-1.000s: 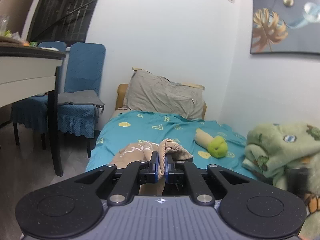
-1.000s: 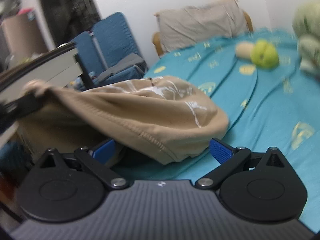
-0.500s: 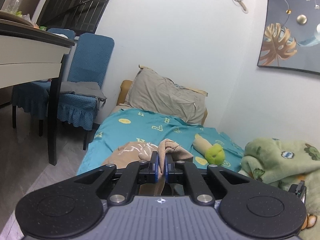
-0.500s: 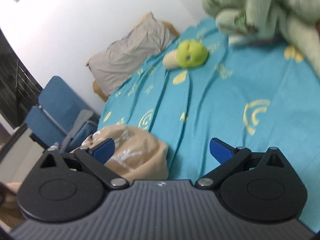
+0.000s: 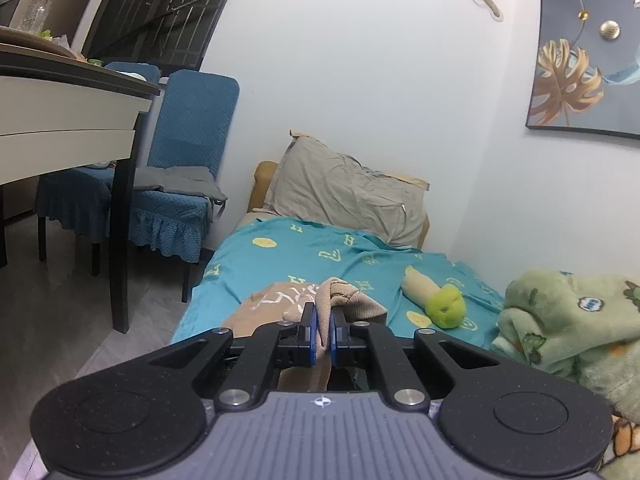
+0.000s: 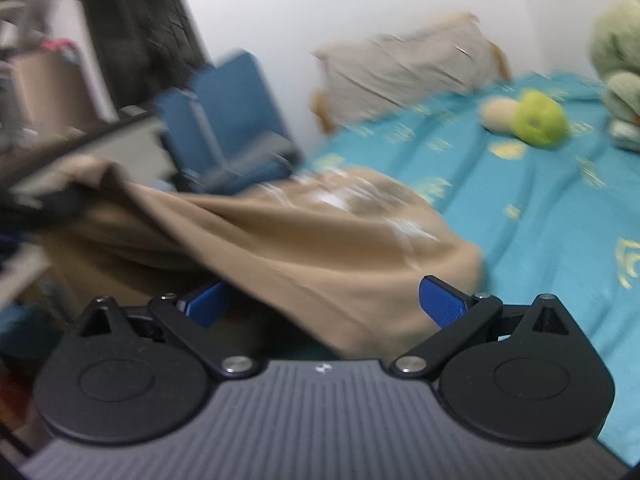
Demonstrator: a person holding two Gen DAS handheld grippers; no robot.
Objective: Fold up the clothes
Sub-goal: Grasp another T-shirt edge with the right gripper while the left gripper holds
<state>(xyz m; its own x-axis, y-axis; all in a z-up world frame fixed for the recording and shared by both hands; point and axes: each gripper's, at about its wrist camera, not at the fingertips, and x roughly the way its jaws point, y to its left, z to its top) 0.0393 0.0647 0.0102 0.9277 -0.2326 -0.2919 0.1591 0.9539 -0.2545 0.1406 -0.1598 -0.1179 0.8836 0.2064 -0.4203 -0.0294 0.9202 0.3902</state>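
A tan garment with white print (image 5: 280, 300) lies at the near left edge of the bed with the teal sheet (image 5: 320, 252). My left gripper (image 5: 323, 332) is shut on a bunched fold of the garment and holds it just above the bed. In the blurred right wrist view the tan garment (image 6: 312, 248) stretches from the left down between the jaws. My right gripper (image 6: 324, 304) is open, its blue pads (image 6: 442, 300) on either side of the cloth's lower edge, not closed on it.
A grey pillow (image 5: 344, 196) leans at the bed's head. A green and beige plush toy (image 5: 436, 300) lies mid-bed, and a green blanket (image 5: 568, 320) is piled at the right. Blue chairs (image 5: 176, 184) and a table (image 5: 68, 108) stand left of the bed.
The left gripper keeps its hold and has tilted slightly upward. The right gripper swung away toward the plush toy and blanket, then back to the garment, which now lies between its open jaws.
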